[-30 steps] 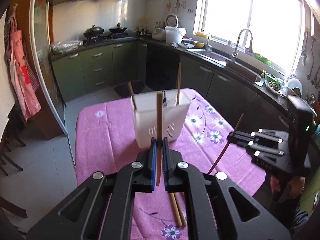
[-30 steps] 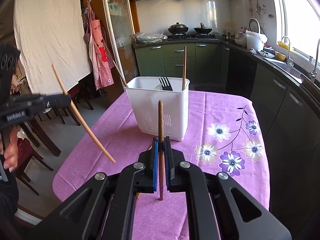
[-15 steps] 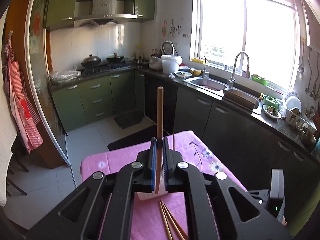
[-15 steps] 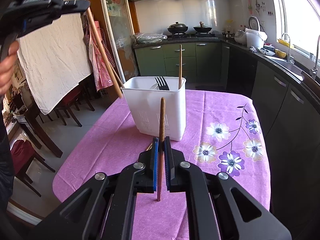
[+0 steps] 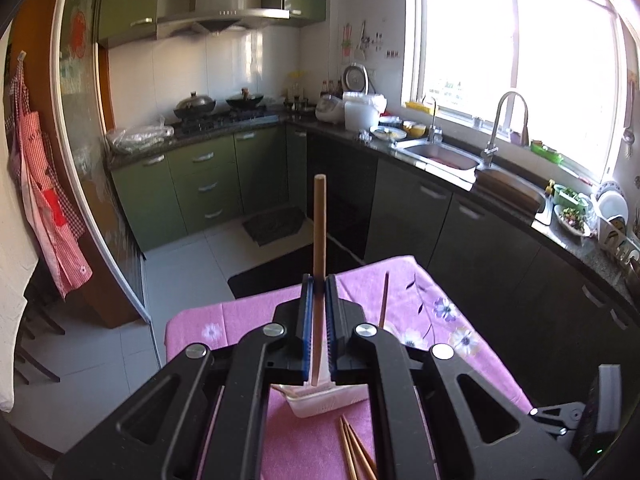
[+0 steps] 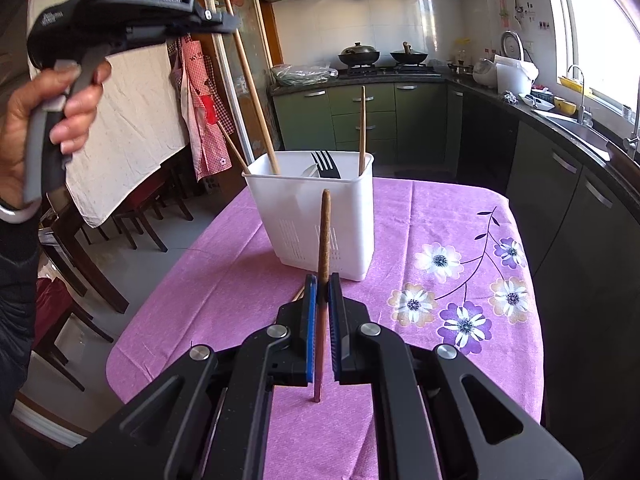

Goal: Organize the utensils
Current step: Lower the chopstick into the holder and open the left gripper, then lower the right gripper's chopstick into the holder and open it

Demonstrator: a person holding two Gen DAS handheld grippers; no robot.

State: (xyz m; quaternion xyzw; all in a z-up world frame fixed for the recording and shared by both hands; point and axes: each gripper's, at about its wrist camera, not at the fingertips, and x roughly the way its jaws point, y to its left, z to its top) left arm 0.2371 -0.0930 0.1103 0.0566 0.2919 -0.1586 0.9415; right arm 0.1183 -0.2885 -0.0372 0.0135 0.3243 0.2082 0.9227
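A white utensil holder stands on the pink flowered tablecloth. It holds a black fork and an upright chopstick at its right side. My left gripper is high at the upper left, shut on a long wooden chopstick whose lower end dips inside the holder's left side. In the left wrist view that chopstick stands between the shut fingers of the left gripper, with the holder right below. My right gripper is shut on a dark brown chopstick in front of the holder.
Loose chopsticks lie on the cloth near the holder. Another thin stick leans at the holder's left corner. A person's hand grips the left tool. Dark chairs stand left of the table; kitchen counters run behind and to the right.
My left gripper has risen and swung over the holder with its chopstick, whose tip now sits inside the holder. The right gripper and its chopstick have stayed put.
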